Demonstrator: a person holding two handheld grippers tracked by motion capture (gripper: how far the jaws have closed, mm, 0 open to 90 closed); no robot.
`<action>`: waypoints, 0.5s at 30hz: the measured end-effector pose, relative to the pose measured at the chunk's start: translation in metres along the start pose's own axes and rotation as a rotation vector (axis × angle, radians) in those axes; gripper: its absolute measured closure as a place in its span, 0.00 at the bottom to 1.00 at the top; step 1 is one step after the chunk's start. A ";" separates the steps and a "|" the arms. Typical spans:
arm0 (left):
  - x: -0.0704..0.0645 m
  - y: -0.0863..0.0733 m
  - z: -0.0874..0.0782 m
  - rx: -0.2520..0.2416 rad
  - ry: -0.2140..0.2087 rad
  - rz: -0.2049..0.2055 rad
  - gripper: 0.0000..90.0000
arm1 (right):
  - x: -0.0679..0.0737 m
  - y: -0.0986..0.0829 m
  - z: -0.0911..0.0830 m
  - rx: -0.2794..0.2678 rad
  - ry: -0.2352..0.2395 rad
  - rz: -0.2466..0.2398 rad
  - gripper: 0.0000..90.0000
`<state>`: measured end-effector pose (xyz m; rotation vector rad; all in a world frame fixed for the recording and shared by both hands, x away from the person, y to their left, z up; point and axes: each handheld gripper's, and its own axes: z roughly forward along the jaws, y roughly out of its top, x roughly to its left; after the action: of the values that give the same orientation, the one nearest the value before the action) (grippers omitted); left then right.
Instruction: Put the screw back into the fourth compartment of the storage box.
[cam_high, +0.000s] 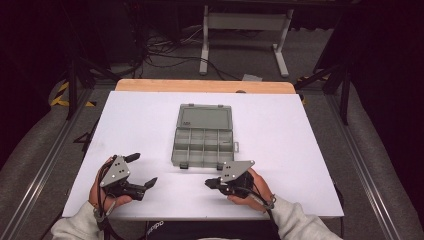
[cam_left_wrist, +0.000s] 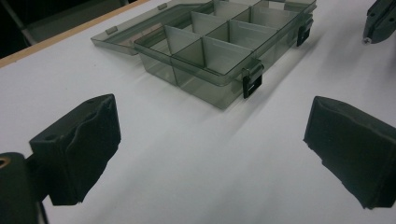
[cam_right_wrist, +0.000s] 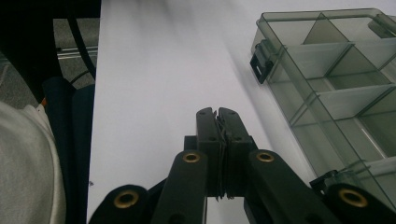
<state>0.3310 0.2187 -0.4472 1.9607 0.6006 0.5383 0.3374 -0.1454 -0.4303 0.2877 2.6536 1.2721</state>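
Flanking open organizer box (cam_high: 204, 136): left tool (cam_high: 142, 170) spread, right tool (cam_high: 208, 183) closed.

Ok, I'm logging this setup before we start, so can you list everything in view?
Organiser box: one, clear grey, lid open, compartments empty, mid-table.
Latches: two, dark, on the box's near edge.
Table: one, white top, wooden strip at the far edge.
Stand: one, white, on the floor beyond the table.
Cables: several, dark, on the floor.
Left claw: one, black, open, near-left.
Right claw: one, black, shut, empty, near-right.
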 end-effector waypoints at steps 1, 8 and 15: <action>0.000 0.000 0.000 0.000 0.000 0.000 0.05 | 0.000 0.000 -0.001 0.000 0.000 0.001 0.99; -0.001 0.000 -0.001 0.002 0.003 0.003 0.05 | -0.005 0.004 -0.008 -0.024 -0.023 -0.002 0.99; -0.002 0.000 -0.002 0.006 0.009 0.007 0.05 | -0.013 0.009 -0.019 -0.061 -0.063 0.007 0.99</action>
<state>0.3281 0.2188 -0.4461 1.9676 0.6021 0.5504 0.3465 -0.1573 -0.4100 0.3225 2.5583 1.3207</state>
